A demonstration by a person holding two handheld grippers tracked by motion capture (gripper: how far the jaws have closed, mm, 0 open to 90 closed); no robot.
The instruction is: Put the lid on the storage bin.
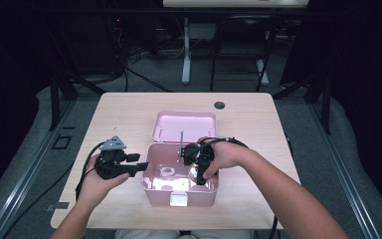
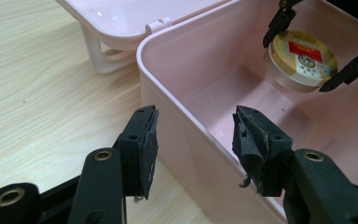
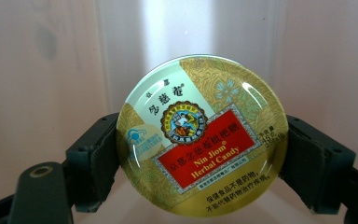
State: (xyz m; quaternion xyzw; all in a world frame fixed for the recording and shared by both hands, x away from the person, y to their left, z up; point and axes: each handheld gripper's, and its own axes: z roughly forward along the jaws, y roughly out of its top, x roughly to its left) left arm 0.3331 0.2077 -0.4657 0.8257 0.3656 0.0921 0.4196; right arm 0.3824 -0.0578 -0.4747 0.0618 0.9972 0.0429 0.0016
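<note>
Right gripper (image 1: 197, 172) down inside pink box (image 1: 151, 191), jaws clamped on candy tin (image 3: 202, 135), right hand (image 1: 225, 155) over box's right rim. Left gripper (image 2: 193, 142) jaws spread, straddling box's left wall, nothing between pads; left hand (image 1: 95, 185) left of box.

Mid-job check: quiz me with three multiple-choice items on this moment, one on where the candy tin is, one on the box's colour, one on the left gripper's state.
1. Where is the candy tin?
A. on the table beside the box
B. between the right gripper jaws, inside the box
C. on the open lid

2. What colour is the box?
A. pink
B. blue
C. white

3. How is the left gripper?
A. shut on the tin
B. shut on the lid
C. open, jaws either side of the box wall

Key: 1 B, both jaws press the tin's sides; 2 A, walls and lid are pink; 3 C, a gap shows between its pads.
</note>
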